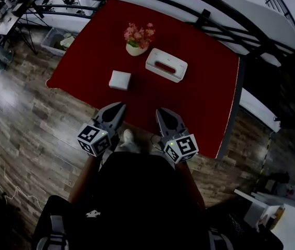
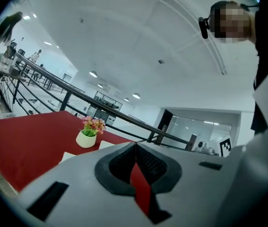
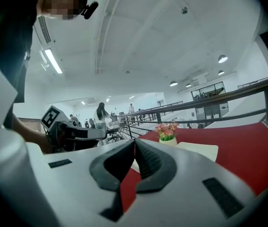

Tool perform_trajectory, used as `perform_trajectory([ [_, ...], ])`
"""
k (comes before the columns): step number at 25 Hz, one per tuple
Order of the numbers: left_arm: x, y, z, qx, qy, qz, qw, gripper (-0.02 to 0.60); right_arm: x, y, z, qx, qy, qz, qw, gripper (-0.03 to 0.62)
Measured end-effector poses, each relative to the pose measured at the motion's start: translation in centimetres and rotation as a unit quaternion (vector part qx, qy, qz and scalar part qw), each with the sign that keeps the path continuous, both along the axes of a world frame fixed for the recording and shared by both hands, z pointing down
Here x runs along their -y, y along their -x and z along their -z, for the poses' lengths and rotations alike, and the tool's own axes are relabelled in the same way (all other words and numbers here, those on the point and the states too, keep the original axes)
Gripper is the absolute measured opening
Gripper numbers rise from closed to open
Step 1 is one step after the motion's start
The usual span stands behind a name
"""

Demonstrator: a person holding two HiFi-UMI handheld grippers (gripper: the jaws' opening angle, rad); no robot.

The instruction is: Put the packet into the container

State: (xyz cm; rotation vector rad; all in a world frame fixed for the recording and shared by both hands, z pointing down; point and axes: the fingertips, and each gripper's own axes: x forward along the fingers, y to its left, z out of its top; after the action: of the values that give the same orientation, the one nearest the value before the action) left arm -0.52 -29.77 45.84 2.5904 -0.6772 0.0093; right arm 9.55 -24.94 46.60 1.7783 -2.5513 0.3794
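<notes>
On the red table (image 1: 199, 103) a small square white packet (image 1: 120, 80) lies flat, left of centre. The white rectangular container (image 1: 166, 64), with a red slot in its top, sits to its right and a little farther back. Both grippers hover side by side at the table's near edge, apart from both objects. My left gripper (image 1: 119, 107) is shut and holds nothing; in its own view (image 2: 135, 146) the jaws meet. My right gripper (image 1: 161, 111) is also shut and holds nothing, its jaws touching (image 3: 134, 143). The container (image 3: 197, 151) shows low beyond the right jaws.
A white pot of pink flowers (image 1: 138, 39) stands behind the packet, beside the container. A black railing (image 1: 209, 22) runs along the table's far side. Wooden floor (image 1: 27, 129) lies to the left. The left gripper's marker cube (image 3: 52, 117) shows in the right gripper view.
</notes>
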Motion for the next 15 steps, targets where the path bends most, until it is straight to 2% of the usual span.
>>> perform_trajectory([
  [7,3.4,-0.8,-2.3,-0.006,0.036,-0.013,0.9993,0.009,2.8,-1.1,-2.1,-0.012,0.04,-0.014,0.999,0.021],
  [11,5.8,-1.7,-2.5,0.001,0.038,-0.018,0.9991,0.009,5.9,-1.3,-3.5,-0.027,0.063,0.016,0.998,0.021],
  [15,6.8,-2.5,-2.6,0.009,0.039,-0.003,0.9992,0.009,8.1,-1.2,-4.7,-0.04,0.081,0.065,0.994,0.021],
])
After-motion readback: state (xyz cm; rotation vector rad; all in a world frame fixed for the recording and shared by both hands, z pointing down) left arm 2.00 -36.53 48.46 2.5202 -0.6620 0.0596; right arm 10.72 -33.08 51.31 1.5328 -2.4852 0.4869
